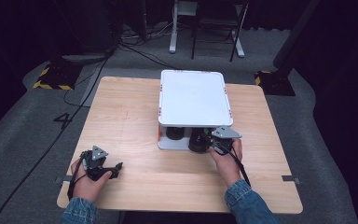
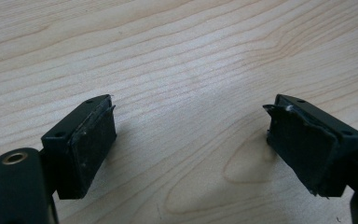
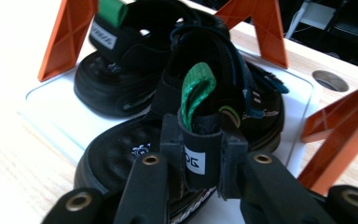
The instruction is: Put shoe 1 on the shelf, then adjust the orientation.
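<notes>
A pale wooden tabletop [image 1: 130, 126] with wavy grain and rounded corners takes up the middle of the high view, standing on grey carpet [image 1: 9, 140] in a dark room. Yellow-and-black striped tape [image 1: 51, 79] marks the floor at the upper left, black cables [image 1: 88, 79] trail across the carpet there, and white and black frame legs [image 1: 205, 42] stand at the top centre.

Right of centre on the tabletop sits a white two-level rack [image 1: 193, 98] on orange corner supports [image 3: 67, 37]. On its lower shelf, at the front edge, lie two black sandals; the nearer sandal [image 3: 168, 135] has a green loop at its heel strap [image 3: 196, 135], and the farther sandal [image 3: 116, 70] lies behind it.

The right gripper [image 3: 198, 156] reaches into the rack's front, its jaws pinching that heel strap from both sides, just under the green loop.

The left gripper [image 2: 191, 144] rests at the lower left of the high view, well apart from the rack, its jaws spread wide over bare wood with nothing between them.
</notes>
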### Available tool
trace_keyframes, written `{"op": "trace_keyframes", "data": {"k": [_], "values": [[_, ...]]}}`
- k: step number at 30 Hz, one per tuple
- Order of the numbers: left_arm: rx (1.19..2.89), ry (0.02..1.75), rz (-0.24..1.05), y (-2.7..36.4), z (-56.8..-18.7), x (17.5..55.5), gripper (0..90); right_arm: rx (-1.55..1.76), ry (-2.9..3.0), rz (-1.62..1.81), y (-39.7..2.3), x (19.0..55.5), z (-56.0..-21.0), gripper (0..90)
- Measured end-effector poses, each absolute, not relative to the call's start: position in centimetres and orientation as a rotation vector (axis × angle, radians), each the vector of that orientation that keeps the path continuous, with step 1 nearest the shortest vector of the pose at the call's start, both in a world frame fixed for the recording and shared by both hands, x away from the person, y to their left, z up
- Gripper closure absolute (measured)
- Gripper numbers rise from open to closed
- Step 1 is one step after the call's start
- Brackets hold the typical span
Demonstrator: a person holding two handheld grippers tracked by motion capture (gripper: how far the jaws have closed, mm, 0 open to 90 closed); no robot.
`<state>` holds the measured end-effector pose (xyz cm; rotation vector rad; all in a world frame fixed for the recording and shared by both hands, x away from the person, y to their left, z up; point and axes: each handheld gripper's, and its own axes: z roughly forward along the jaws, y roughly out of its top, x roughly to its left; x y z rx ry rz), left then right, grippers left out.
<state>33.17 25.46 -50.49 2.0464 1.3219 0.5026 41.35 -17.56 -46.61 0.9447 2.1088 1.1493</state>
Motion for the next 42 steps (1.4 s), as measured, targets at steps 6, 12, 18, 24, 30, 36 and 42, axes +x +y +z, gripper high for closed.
{"op": "trace_keyframes", "data": {"k": [6,12,18,24,30,36,42], "values": [[2.047,1.321,0.503,25.5,-50.5,33.2,15.4,0.957,2.106,1.192,-17.9,40.8,-46.5,48.1],[2.047,1.321,0.503,25.5,-50.5,33.2,15.4,0.898,2.080,1.273,-18.5,37.7,-45.4,40.1],[2.047,1.321,0.503,25.5,-50.5,33.2,15.4,0.910,2.237,1.350,-19.2,34.3,-45.9,57.1],[2.047,1.323,0.504,25.4,-50.5,33.2,15.4,0.949,2.287,1.282,-18.9,34.0,-47.3,55.3],[2.047,1.319,0.507,25.5,-50.5,33.2,15.3,0.972,2.304,1.254,-18.3,34.6,-48.2,55.4],[2.046,1.320,0.507,25.4,-50.5,33.2,15.3,0.967,2.309,1.227,-17.6,35.2,-48.8,57.0],[2.049,1.318,0.507,25.4,-50.5,33.2,15.4,0.988,2.290,1.235,-17.3,36.9,-49.0,67.4]]}}
